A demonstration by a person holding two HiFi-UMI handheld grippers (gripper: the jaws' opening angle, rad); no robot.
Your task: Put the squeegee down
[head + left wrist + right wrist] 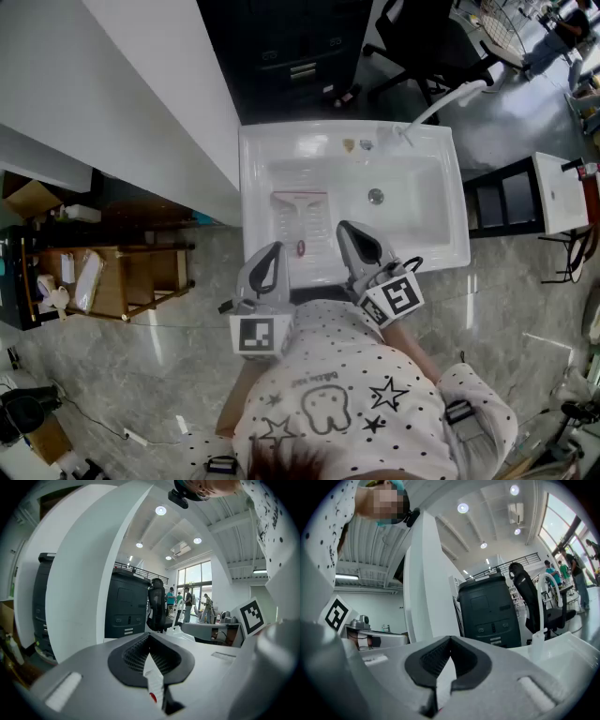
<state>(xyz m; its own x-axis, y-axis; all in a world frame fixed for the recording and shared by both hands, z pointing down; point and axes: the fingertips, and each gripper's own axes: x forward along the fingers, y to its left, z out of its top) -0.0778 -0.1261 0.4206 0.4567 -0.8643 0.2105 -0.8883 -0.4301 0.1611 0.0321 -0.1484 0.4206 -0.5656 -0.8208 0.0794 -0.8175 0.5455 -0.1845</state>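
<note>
Fingers closed on nothing at left gripper (275, 249) and right gripper (347, 228) by the front rim of the sink (253, 216), squeegee (300, 217) lying flat in its basin: seemingly set down already, so next calls only for backing away clear.

The left claw (274, 247) points toward 12 o'clock in the head view, its jaws pressed together with nothing clamped between them. The right claw (346, 226) sits at its 3 o'clock, apart from it, and angles toward 11 o'clock, its jaws likewise closed and empty.
</note>
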